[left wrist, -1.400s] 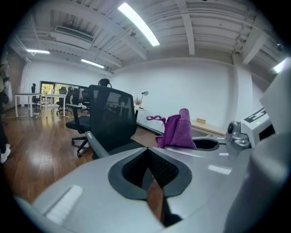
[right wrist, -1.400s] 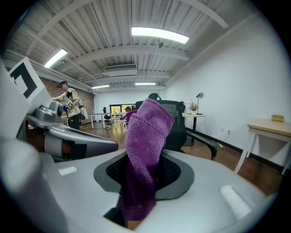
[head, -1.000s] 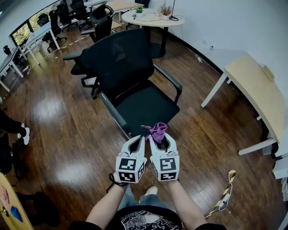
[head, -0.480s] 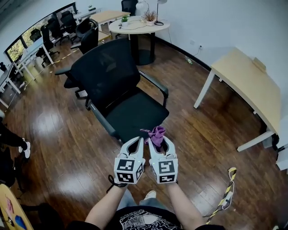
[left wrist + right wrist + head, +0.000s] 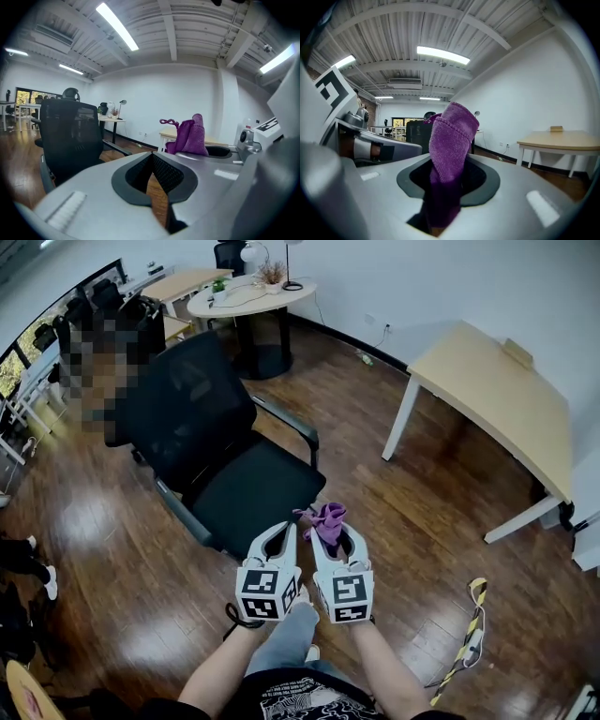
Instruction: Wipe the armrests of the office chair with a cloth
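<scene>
Here, two grippers are held side by side over a wooden floor (image 5: pixel 103 521), just in front of a black chair (image 5: pixel 239 484). The right gripper (image 5: pixel 330 532) is clamped on a purple cloth (image 5: pixel 329 517), which is bunched and stands up from between the jaws. The left gripper (image 5: pixel 281 532) is closed tip to tip, with nothing held. The cloth is kept near the seat's front edge, apart from both armrests (image 5: pixel 286 424). A pale desk (image 5: pixel 497 399) is seen at right, and a round table (image 5: pixel 248 298) behind the chair.
</scene>
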Motion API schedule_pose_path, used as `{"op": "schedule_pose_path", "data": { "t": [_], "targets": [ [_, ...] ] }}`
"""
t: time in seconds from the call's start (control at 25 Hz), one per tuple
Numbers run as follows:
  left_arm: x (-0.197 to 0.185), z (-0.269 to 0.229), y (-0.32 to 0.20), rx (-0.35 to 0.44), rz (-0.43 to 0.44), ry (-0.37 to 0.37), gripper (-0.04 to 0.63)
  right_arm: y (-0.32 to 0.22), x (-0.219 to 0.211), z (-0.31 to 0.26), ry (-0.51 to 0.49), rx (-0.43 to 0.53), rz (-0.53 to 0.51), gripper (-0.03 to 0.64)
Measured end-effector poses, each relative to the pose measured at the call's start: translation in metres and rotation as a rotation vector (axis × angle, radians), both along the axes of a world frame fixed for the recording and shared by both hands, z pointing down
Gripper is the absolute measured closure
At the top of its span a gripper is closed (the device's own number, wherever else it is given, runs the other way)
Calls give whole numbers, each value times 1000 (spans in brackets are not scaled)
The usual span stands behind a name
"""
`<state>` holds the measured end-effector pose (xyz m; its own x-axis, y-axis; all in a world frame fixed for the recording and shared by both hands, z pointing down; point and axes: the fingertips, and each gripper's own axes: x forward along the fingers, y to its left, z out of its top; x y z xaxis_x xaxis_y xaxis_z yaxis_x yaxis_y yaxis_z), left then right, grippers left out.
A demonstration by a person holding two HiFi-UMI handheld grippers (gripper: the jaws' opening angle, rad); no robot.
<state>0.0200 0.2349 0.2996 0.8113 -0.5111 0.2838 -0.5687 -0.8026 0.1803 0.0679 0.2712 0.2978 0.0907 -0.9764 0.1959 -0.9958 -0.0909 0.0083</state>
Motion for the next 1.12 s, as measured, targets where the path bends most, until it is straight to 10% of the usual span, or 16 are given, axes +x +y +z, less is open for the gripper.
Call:
{"op": "schedule_pose_path", "data": {
  "t": [0.56,1.12],
  "targets": [
    [108,11,-137,-60,-27,34,591,-136,96,7,44,-69,-57,495],
    [111,23,-279,-96,-191,62,590,-294,110,18,51,-108,-209,495]
  ]
}}
